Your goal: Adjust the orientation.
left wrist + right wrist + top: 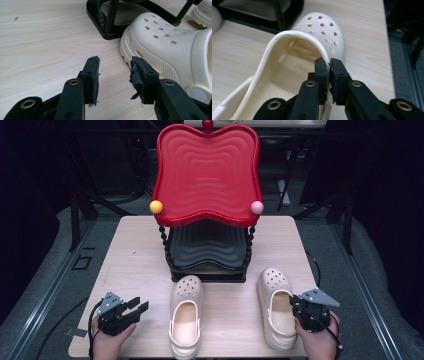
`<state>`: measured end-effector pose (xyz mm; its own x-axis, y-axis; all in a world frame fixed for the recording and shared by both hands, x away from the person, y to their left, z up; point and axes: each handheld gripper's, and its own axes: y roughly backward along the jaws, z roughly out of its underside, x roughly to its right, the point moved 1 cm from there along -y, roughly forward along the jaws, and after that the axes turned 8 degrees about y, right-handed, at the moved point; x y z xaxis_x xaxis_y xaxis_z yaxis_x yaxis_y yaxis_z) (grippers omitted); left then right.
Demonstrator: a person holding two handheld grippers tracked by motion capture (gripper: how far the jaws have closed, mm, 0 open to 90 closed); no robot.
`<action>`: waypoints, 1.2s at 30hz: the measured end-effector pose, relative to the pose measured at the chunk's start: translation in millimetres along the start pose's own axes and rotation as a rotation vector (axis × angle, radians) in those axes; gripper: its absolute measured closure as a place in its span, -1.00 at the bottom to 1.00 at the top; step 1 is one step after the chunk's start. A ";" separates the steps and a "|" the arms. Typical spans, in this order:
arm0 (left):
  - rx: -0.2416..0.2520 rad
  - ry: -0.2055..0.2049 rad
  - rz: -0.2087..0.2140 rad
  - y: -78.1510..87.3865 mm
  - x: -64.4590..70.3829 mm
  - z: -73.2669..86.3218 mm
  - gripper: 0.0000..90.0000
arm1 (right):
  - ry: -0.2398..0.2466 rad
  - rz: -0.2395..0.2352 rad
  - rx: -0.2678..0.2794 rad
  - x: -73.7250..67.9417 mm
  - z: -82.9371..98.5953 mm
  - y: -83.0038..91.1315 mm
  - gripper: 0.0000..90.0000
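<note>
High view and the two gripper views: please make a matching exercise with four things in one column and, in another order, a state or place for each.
Things:
1. left gripper
2. right gripper
3. red tray
4. left clog

States or places:
A. top level of the black stand
B. shut on the rim of the right clog
C. open, holding nothing
D. lying on the table, not held

Pairs: 1-C, 2-B, 3-A, 4-D
</note>
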<state>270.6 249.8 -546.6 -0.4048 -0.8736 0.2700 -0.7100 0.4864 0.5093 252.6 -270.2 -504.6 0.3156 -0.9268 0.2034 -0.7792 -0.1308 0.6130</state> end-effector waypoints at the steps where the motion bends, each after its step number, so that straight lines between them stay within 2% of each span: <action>1: 0.001 0.001 0.002 0.0 0.6 0.1 0.29 | 0.005 -0.017 0.003 -5.3 -2.0 1.7 0.87; 5: -0.005 -0.012 0.013 0.7 5.0 0.8 0.29 | 0.039 -0.044 -0.011 -28.2 -10.3 9.1 0.87; 8: -0.002 -0.008 0.022 0.8 8.3 1.8 0.29 | 0.017 -0.089 0.011 -44.8 -10.9 13.0 0.87; 10: -0.001 -0.011 0.027 0.5 10.3 2.2 0.29 | 0.020 -0.115 0.016 -54.0 -9.7 13.7 0.87; 13: 0.000 -0.022 0.038 -0.4 15.1 2.6 0.29 | 0.039 -0.147 0.018 -70.5 -9.0 8.8 0.87; 18: -0.005 -0.040 0.072 -1.0 27.5 2.9 0.29 | 0.082 -0.150 -0.004 -89.5 -13.2 -2.6 0.87; 26: -0.013 -0.066 0.119 -1.2 44.7 2.6 0.28 | 0.075 -0.167 0.009 -109.2 -21.5 -16.5 0.86; 31: -0.014 -0.030 0.174 -4.2 53.5 1.7 0.27 | 0.056 -0.192 0.023 -116.3 -27.8 -19.3 0.85; 36: -0.044 -0.030 0.185 -12.4 64.2 1.6 0.25 | 0.059 -0.209 0.038 -126.3 -29.9 -21.4 0.85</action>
<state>252.5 187.7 -536.9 -0.5434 -0.7684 0.3380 -0.5962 0.6367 0.4890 245.6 -139.9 -520.6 0.5027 -0.8561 0.1198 -0.7131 -0.3324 0.6173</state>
